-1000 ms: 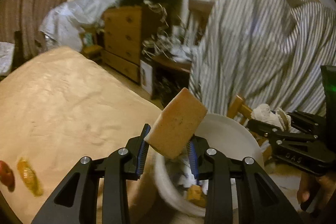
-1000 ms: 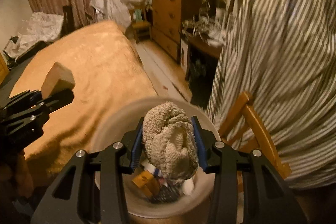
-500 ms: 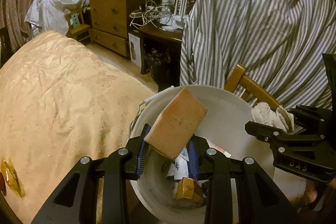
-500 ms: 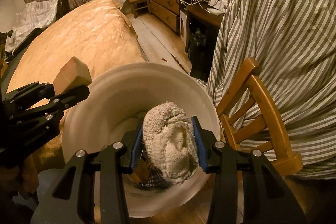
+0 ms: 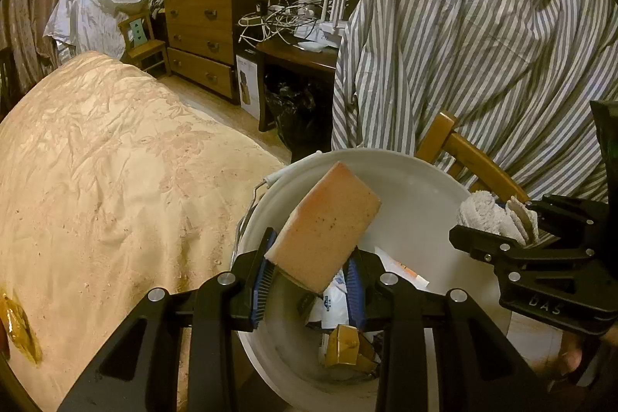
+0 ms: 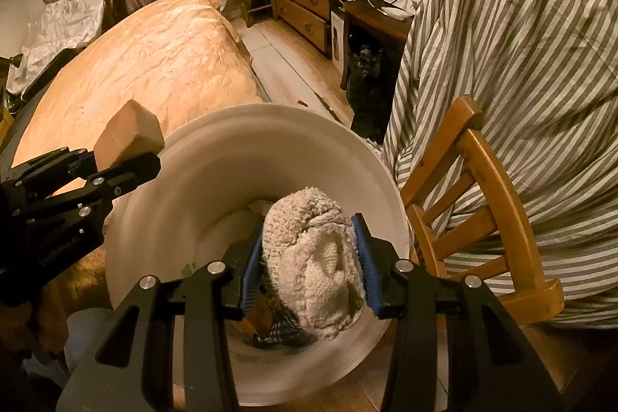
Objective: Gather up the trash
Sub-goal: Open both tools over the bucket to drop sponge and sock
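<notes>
Left wrist: left gripper (image 5: 309, 273) clamps one sponge (image 5: 324, 230); right gripper (image 6: 309, 261) clamps one cloth (image 6: 313, 257), over one bucket (image 5: 417, 180) holding perhaps four scraps (image 5: 343, 338).

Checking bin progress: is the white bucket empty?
No. The white bucket already holds wrappers and a small yellow carton at its bottom.

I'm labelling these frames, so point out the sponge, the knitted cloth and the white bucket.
sponge (image 5: 328, 222), left wrist view, its broad orange face.
knitted cloth (image 6: 313, 265), right wrist view, its bunched middle.
white bucket (image 6: 239, 157), right wrist view, its inner wall.

Both wrist views close above shared bucket (image 5: 421, 188)
</notes>
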Available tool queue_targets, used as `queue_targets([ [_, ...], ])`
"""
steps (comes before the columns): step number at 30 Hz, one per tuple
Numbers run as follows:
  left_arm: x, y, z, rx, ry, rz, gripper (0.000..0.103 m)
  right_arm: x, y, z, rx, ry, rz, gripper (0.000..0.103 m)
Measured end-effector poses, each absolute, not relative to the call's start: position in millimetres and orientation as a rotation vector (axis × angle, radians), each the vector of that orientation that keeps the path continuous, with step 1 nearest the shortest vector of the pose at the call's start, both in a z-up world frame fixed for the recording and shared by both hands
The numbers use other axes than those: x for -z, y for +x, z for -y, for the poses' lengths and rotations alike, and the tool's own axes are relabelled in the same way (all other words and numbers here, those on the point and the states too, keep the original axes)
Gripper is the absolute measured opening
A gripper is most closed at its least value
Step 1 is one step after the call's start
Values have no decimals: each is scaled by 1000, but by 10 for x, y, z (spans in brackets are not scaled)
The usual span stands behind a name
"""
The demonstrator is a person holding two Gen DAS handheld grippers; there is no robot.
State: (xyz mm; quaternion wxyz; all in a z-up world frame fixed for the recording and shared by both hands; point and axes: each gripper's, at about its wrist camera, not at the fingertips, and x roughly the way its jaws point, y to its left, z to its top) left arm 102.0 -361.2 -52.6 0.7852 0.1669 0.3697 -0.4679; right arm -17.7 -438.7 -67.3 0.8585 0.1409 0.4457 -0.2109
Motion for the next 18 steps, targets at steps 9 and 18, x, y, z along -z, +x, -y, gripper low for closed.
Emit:
queue_targets([
  [9, 521, 1015, 3620, 1007, 361, -798, 34, 711, -162, 4386, 434, 295, -944, 43],
  [18, 545, 1021, 3599, 1009, 360, -805, 34, 750, -136, 4360, 427, 300, -948, 43],
])
